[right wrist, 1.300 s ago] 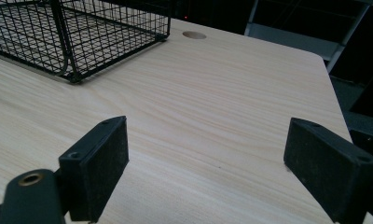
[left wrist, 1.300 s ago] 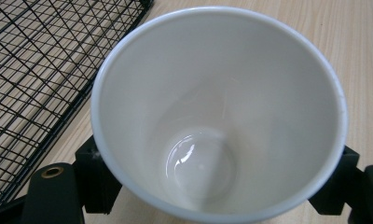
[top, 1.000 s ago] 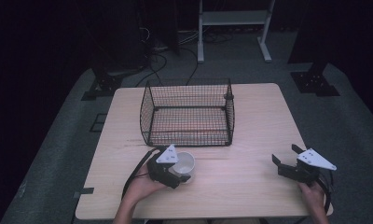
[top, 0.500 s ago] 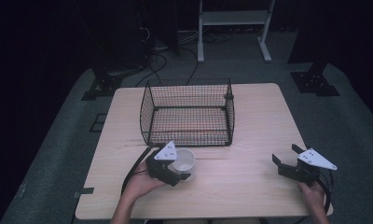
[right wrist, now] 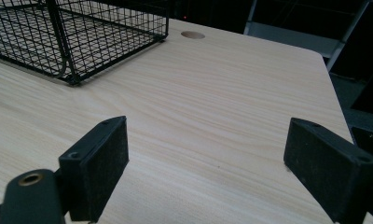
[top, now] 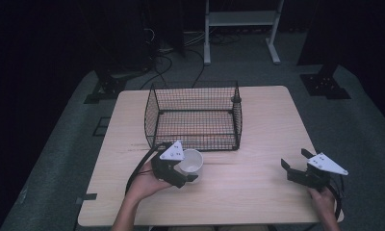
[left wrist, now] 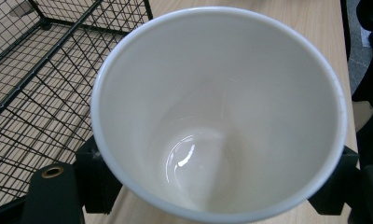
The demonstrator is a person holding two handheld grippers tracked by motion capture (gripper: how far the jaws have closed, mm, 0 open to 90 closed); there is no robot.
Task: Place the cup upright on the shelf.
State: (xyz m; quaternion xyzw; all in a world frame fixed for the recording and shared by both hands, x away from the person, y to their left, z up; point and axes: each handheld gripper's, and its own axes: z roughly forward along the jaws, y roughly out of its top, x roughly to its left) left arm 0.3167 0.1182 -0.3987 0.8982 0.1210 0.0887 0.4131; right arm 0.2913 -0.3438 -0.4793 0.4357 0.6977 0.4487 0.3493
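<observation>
A white cup [top: 192, 160] is held just in front of the wire basket [top: 195, 115], slightly left of the table's middle. My left gripper [top: 183, 168] is shut on it, one black jaw on each side of the cup's wall. The left gripper view looks down into the empty cup [left wrist: 212, 121], with the basket [left wrist: 31, 70] close behind on the left. My right gripper [top: 296, 161] rests low near the table's front right corner. It is open, and between its two fingers [right wrist: 212, 168] there is nothing but bare wood.
The wooden table [top: 248, 187] has bare wood between the two hands and to the right of the basket [right wrist: 58, 28]. A round hole [right wrist: 192, 34] sits in the tabletop beyond the basket. Dark floor, cables and a metal stand lie behind the table.
My left gripper and the cup have shifted slightly toward the basket. The right gripper has stayed where it was.
</observation>
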